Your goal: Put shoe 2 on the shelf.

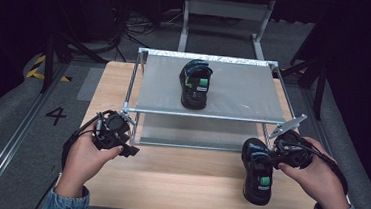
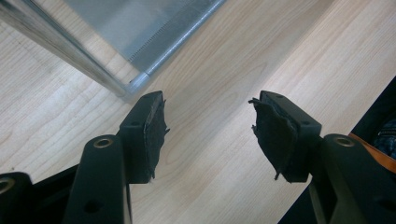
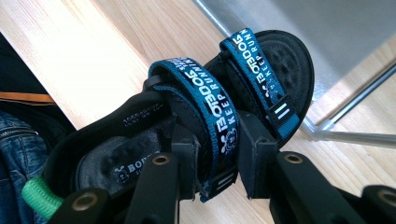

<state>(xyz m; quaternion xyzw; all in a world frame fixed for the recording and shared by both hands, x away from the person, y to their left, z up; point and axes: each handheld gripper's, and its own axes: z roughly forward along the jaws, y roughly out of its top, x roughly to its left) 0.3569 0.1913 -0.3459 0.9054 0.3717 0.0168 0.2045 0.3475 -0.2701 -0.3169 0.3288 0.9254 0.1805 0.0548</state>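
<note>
The right gripper (image 3: 217, 154) was clamped on the middle strap of a black child's sandal with teal webbing straps (image 1: 257, 171), its 2 black jaws pinching the strap from either side. That sandal sat at the near right of the pale wooden table (image 1: 168, 176), directly beside the right hand, its long axis running near to far with the rounded toe pointing toward the 2-tier grey metal rack (image 1: 234, 96). Whether its sole rested on the wood or hung just above it I could not tell. A matching second sandal (image 1: 195, 84) stood on the rack's upper shelf, also lying near to far, well apart from the held one and up and to the far left of it, so the move probably turned on lifting the sandal up and away onto that shelf. The left gripper (image 2: 210, 128) hovered at the near left corner of the rack with its padded jaws spread and nothing between them. The straps looked woven with white lettering, the footbed dimpled foam, the shelf smooth sheet metal.
</note>
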